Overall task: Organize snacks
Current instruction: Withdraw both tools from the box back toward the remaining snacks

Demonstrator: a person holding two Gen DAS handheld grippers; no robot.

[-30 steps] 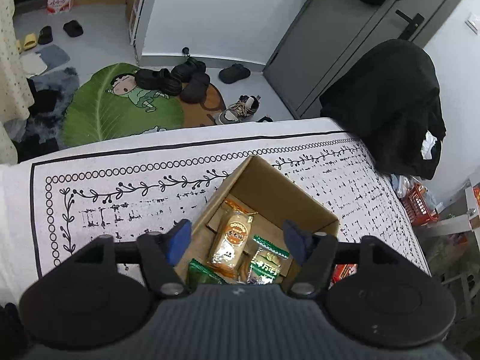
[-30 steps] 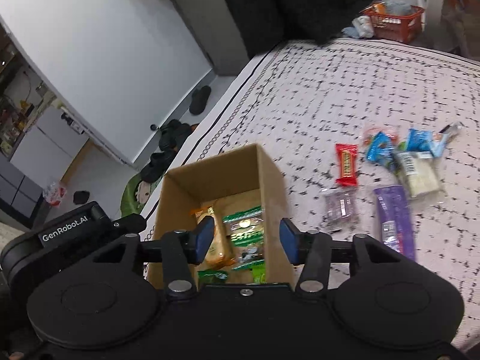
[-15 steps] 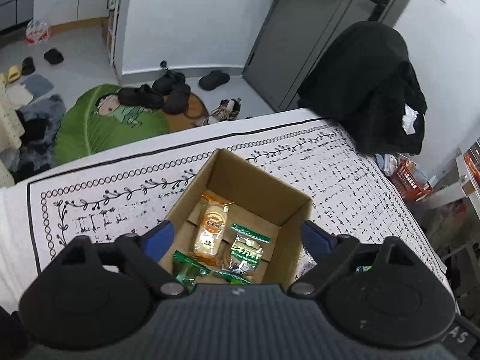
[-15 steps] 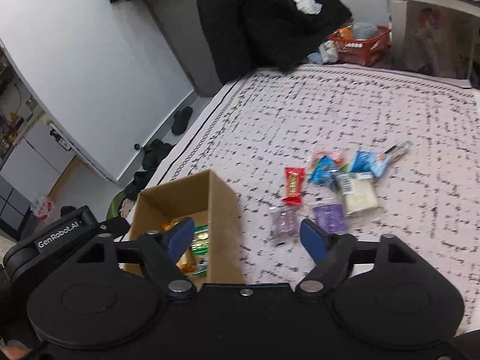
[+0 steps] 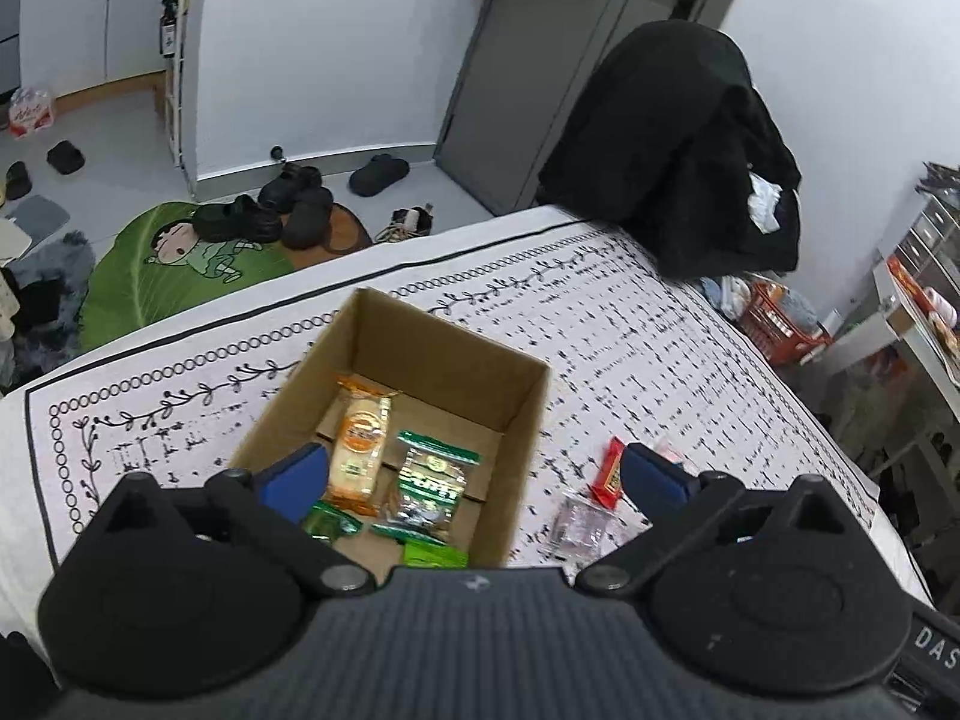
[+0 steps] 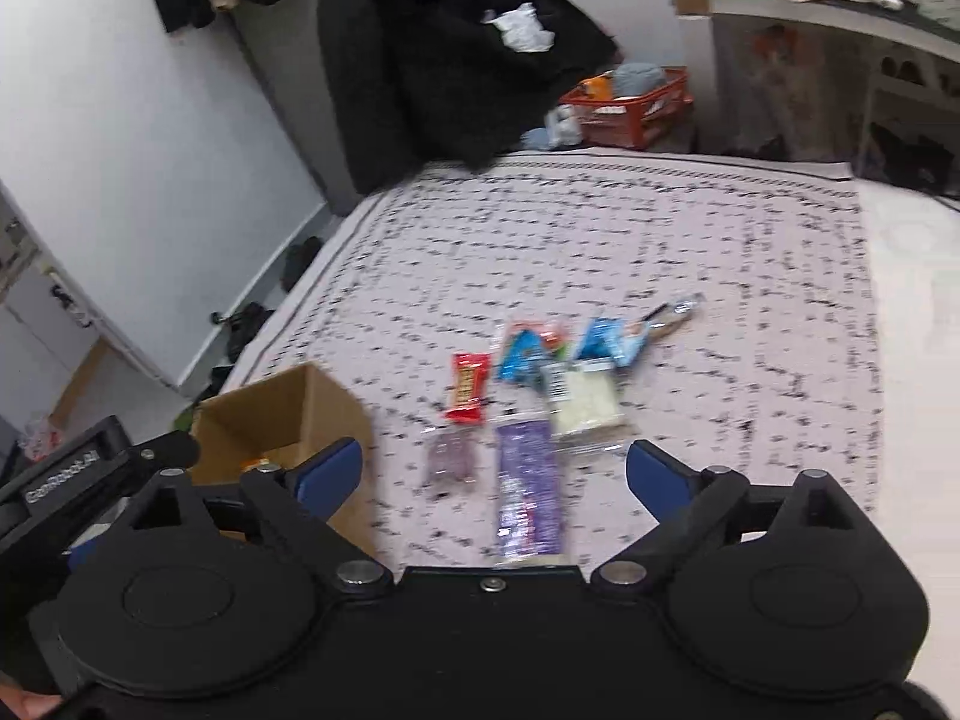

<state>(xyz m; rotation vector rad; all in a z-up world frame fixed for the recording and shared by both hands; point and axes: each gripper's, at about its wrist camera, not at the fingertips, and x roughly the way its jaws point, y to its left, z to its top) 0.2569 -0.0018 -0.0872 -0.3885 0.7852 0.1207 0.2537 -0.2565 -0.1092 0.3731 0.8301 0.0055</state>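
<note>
Left gripper (image 5: 474,474): jaws wide, empty, above the cardboard box (image 5: 516,420), which holds an orange packet (image 5: 359,444) and green packets (image 5: 435,480). Right gripper (image 6: 493,474): jaws wide, empty, above a purple packet (image 6: 528,480) lying beside the box among loose snacks.
</note>
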